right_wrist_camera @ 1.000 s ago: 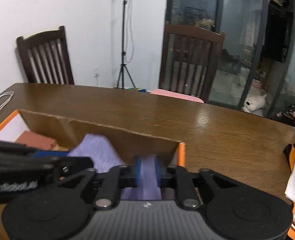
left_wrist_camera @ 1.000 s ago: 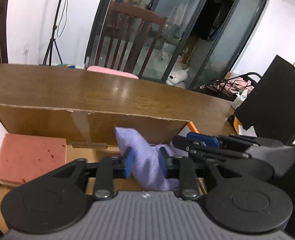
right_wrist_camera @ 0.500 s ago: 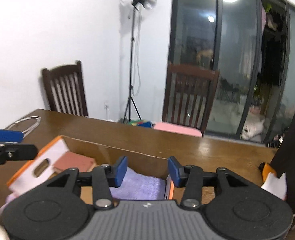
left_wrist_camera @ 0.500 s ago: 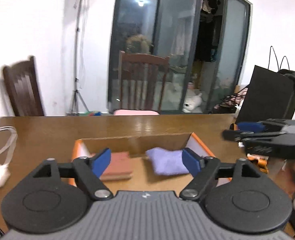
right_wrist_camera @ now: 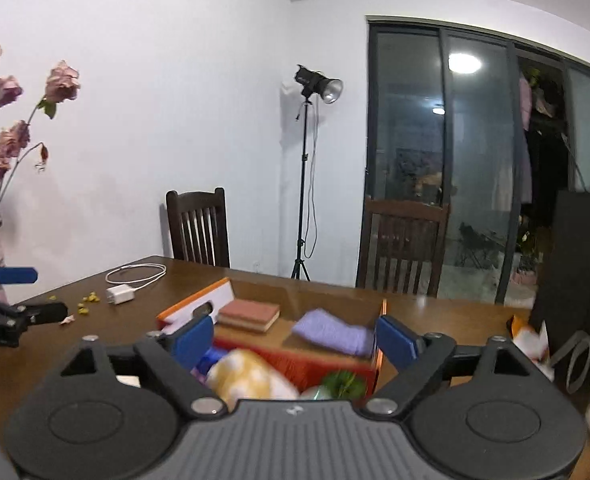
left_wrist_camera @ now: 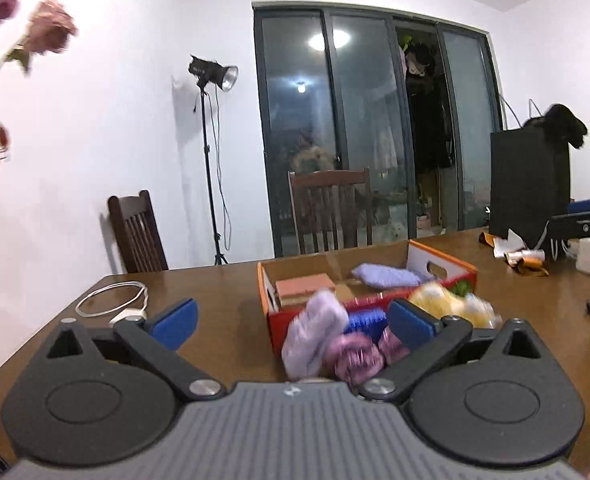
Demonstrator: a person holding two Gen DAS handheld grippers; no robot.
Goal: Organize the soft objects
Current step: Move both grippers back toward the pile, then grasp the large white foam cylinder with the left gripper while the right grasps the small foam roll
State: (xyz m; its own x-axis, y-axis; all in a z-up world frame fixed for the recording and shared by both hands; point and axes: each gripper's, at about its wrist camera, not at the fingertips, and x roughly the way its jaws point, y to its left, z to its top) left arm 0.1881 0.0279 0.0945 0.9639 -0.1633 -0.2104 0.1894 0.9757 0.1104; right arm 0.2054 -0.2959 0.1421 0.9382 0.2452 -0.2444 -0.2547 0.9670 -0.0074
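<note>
Both sets of jaws are seen spread and still opening, with nothing pinched between the blue pads. The left gripper [left_wrist_camera: 291,320] is held back from the near wall of the cardboard box [left_wrist_camera: 439,266], and the right gripper [right_wrist_camera: 293,338] is likewise held just short of the box [right_wrist_camera: 215,294], so the box's contents are framed between the fingers without being touched.

Inside the box, a folded lilac cloth [right_wrist_camera: 333,334] is laid on the floor toward the right end, and a stack of reddish-brown sponges [right_wrist_camera: 249,314] is placed toward the left end; the two are set apart. In the left wrist view the same cloth [left_wrist_camera: 387,275] and sponges [left_wrist_camera: 305,288] are seen beyond the box's red front wall.

Several soft things are piled on the desk [left_wrist_camera: 223,300] just in front of the box: a pale lilac bundle [left_wrist_camera: 315,334], pink fluffy pieces [left_wrist_camera: 355,358], a blue item [left_wrist_camera: 365,318] and a yellow checked cloth [right_wrist_camera: 251,376], beside which something green [right_wrist_camera: 341,382] is glimpsed. These are blurred.

Farther out, a white charger with its coiled cable [right_wrist_camera: 135,280] is laid on the desk to the left, and small yellow scraps [right_wrist_camera: 87,302] are scattered near it.
</note>
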